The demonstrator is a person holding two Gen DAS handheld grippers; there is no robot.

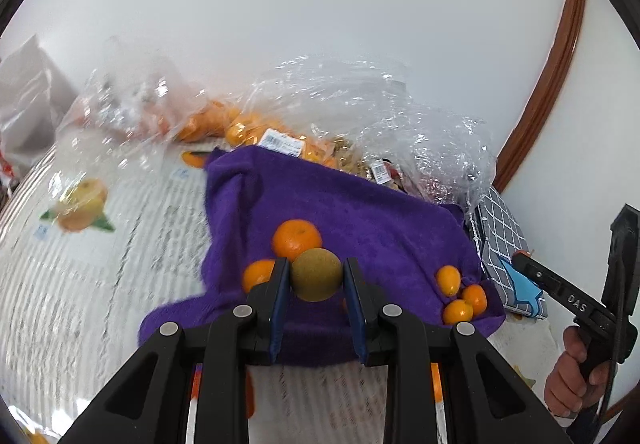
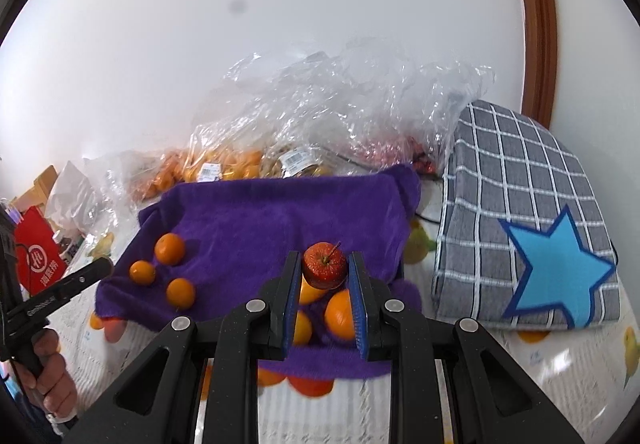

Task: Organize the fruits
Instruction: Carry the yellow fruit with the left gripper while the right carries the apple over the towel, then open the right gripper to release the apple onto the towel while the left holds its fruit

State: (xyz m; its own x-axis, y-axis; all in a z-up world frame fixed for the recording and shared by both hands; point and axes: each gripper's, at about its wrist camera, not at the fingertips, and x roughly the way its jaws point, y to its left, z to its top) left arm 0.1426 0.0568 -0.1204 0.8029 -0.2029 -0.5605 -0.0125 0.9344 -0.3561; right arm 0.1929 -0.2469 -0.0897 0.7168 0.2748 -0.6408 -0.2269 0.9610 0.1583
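Across the middle of the white patterned surface lies a purple towel (image 1: 352, 211), its far edge against crumpled clear plastic bags (image 2: 340, 111) holding orange fruit. A grey checked cushion (image 2: 520, 211) with a blue star sits just beside the towel's right edge. Over the towel's near edge, the left claw (image 1: 316, 276) is closed on a brownish-green round fruit (image 1: 316, 275), both pads touching it; a mandarin (image 1: 297, 239) sits just behind. The right claw (image 2: 325, 268) is clamped on a small red apple (image 2: 324, 264), stem up, above three oranges (image 2: 339, 314) near the towel's near right corner.
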